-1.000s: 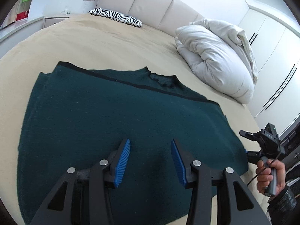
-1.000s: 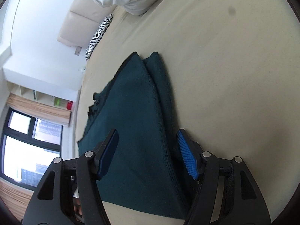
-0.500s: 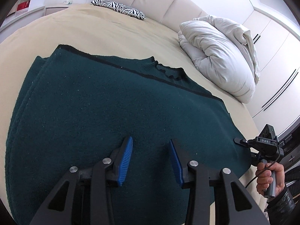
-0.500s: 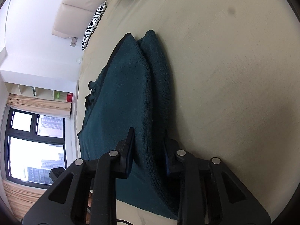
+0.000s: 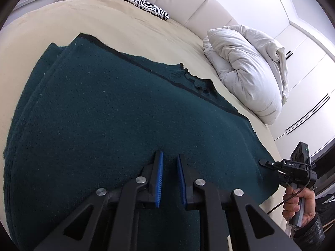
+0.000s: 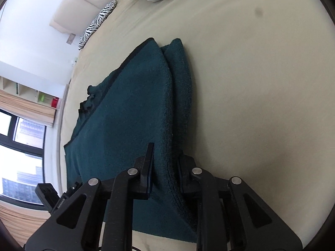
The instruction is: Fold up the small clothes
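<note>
The dark green sweater [image 5: 117,113] lay flat on the beige bed [image 5: 62,23], already folded so that its layered edges were stacked along one side and its ribbed collar [image 5: 194,81] faced the cream headboard [image 5: 188,2].

The left tool [image 5: 168,167] sat low over the near part of the sweater. Its jaws were closing, with a narrow gap left between the blue pads [image 5: 159,177]; whether cloth was pinched between them could not be determined.

The right tool [image 6: 167,163] was positioned at the stacked side edge of the sweater [image 6: 134,108]. Its jaws were closing, and a raised ridge of knit stood between the two fingers [image 6: 147,163], which pressed against it from either side.

In the left wrist view, a hand [image 5: 298,205] gripped the handle of the right tool [image 5: 266,163] at the sweater's far corner.

A white duvet [image 5: 247,69] was bundled beside the sweater, apart from it. A zebra-print pillow [image 5: 140,0] lay near the headboard.
</note>
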`<state>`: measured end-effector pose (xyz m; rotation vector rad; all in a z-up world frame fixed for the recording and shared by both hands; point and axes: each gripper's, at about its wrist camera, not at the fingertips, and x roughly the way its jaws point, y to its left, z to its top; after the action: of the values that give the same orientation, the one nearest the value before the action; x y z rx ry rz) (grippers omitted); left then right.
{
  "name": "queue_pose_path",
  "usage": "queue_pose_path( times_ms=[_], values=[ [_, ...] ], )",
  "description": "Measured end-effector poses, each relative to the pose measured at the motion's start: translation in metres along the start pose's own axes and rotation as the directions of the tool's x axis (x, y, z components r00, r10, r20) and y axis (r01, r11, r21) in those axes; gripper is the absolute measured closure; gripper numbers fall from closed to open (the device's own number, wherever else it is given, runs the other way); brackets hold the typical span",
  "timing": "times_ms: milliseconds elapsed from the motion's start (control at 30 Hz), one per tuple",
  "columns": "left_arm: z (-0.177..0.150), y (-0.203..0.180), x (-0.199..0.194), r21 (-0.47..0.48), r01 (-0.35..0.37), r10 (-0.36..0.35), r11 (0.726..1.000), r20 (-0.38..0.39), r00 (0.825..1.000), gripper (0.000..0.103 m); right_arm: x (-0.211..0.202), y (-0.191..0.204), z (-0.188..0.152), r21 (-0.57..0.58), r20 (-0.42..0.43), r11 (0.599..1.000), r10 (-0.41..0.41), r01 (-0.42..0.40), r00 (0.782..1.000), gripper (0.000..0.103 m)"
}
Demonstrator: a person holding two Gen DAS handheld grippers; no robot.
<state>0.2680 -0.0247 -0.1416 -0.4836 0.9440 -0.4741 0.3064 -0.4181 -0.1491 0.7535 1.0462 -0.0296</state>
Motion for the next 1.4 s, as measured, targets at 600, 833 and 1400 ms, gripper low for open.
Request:
queue_pose_path(
  times_ms=[600, 833, 1400],
  values=[
    [0.024, 0.059, -0.099, -0.254, 0.175, -0.127, 0.951, 0.195, 0.972, 0.039, 0.068, 0.324, -0.145, -0.829, 0.05, 0.539, -0.197, 0.151, 0.979, 0.09],
    [0.038, 0.056, -0.069, -0.29, 0.191, -0.175, 0.938, 0.079, 0.981, 0.037, 0.083, 0.315, -0.169, -0.844, 0.048, 0.515, -0.205, 0.15, 0.978, 0.089],
    [0.063, 0.039, 0.011, -0.273, 0.126, -0.171, 0.954, -0.146, 0.975, 0.089, 0.05, 0.289, -0.188, -0.852, -0.017, 0.522, -0.093, 0.035, 0.996, 0.061]
  ],
)
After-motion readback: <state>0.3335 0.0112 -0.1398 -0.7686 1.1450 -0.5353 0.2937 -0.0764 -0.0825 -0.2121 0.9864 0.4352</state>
